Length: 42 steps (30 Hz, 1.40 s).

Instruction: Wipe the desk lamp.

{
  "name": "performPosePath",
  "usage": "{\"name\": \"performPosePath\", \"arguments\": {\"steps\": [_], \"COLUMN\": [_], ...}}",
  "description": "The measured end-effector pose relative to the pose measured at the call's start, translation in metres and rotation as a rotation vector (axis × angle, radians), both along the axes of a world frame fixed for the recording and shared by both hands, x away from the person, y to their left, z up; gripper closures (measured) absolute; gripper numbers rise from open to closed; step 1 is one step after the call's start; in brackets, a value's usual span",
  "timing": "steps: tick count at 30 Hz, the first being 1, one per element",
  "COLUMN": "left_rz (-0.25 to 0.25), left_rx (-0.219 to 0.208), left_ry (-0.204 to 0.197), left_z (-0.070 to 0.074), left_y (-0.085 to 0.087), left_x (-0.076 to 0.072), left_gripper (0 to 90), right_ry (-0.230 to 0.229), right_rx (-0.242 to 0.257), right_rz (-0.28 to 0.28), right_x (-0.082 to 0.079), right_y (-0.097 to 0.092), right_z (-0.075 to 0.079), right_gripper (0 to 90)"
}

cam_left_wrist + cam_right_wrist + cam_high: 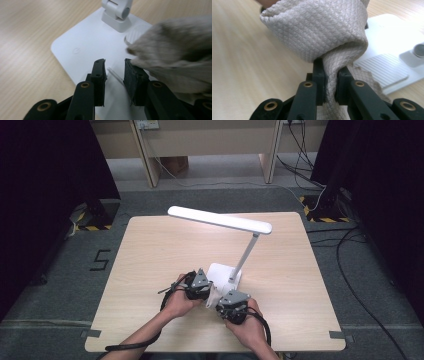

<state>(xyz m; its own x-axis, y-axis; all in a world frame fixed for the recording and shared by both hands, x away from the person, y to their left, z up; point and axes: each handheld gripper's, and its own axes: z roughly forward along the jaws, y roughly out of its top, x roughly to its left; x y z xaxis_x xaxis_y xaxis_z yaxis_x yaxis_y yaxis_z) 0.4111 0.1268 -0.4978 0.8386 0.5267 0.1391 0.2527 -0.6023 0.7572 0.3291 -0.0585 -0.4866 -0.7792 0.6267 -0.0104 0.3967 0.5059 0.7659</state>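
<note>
A white desk lamp [227, 240] stands upright on the surface, a little toward 5 o'clock of the surface's middle. Its flat, rounded-square base [92, 47] lies level on the wood, with a faint round mark on top and a ribbed patch beside the hinge block [117, 12]. A slim stem rises from that block, leaning toward 1 o'clock, and carries a long bar head [219, 219] that reaches out toward 10 o'clock. A beige cloth [317, 27] with a fine diamond weave is bunched and folded, pinched at one gathered fold, and hangs over the base's 6 o'clock edge, touching it
</note>
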Motion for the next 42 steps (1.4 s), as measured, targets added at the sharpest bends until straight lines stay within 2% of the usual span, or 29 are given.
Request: {"name": "performPosePath", "arguments": {"steps": [1, 4, 6, 9, 11, 14, 17, 20, 25, 30, 36, 42], "left_rz": [0.006, 0.031, 0.041, 0.041, 0.015, -0.055, -0.12, -0.166, -0.192, -0.18, -0.187, -0.183], "left_rx": [0.007, -0.04, -0.067, -0.139, -0.163, -0.194, -0.181, -0.171, -0.135, -0.185, -0.217, -0.279], "left_ry": [-0.013, -0.028, -0.057, -0.076, -0.085, -0.078, -0.068, -0.032, 0.038, 0.126, 0.202, 0.283], "left_z": [0.003, 0.016, 0.03, 0.05, 0.064, 0.078, 0.084, 0.081, 0.068, 0.06, 0.053, 0.049], "left_y": [0.002, 0.01, 0.017, 0.026, 0.03, 0.026, 0.018, 0.01, 0.003, 0.001, 0.002, 0.007], "left_x": [0.0, 0.003, 0.005, 0.004, 0.001, -0.008, -0.015, -0.019, -0.014, -0.004, 0.003, 0.006], "left_gripper": [69.2, 67.0, 63.9, 58.8, 55.6, 51.6, 48.5, 46.0, 41.2, 42.7, 46.6, 57.1], "right_ry": [-0.009, -0.027, -0.027, -0.027, -0.02, -0.015, -0.008, -0.007, -0.013, -0.021, -0.042, -0.078], "right_rx": [0.005, 0.015, 0.018, 0.024, 0.031, 0.02, 0.017, 0.016, 0.014, 0.01, 0.009, 0.008], "right_rz": [0.006, 0.0, -0.02, -0.032, -0.036, -0.033, -0.033, -0.038, -0.032, -0.026, -0.007, 0.007], "right_x": [-0.001, 0.0, 0.006, 0.012, 0.015, 0.021, 0.025, 0.027, 0.027, 0.027, 0.026, 0.026], "right_y": [0.0, -0.001, -0.004, -0.006, -0.006, -0.005, -0.005, -0.006, -0.006, -0.006, -0.005, -0.004], "right_z": [0.002, 0.008, 0.009, 0.009, 0.008, 0.005, 0.004, 0.005, 0.007, 0.007, 0.008, 0.009], "right_gripper": [81.4, 81.1, 80.6, 80.2, 79.7, 79.0, 78.5, 78.4, 78.4, 78.4, 79.2, 79.7]}}
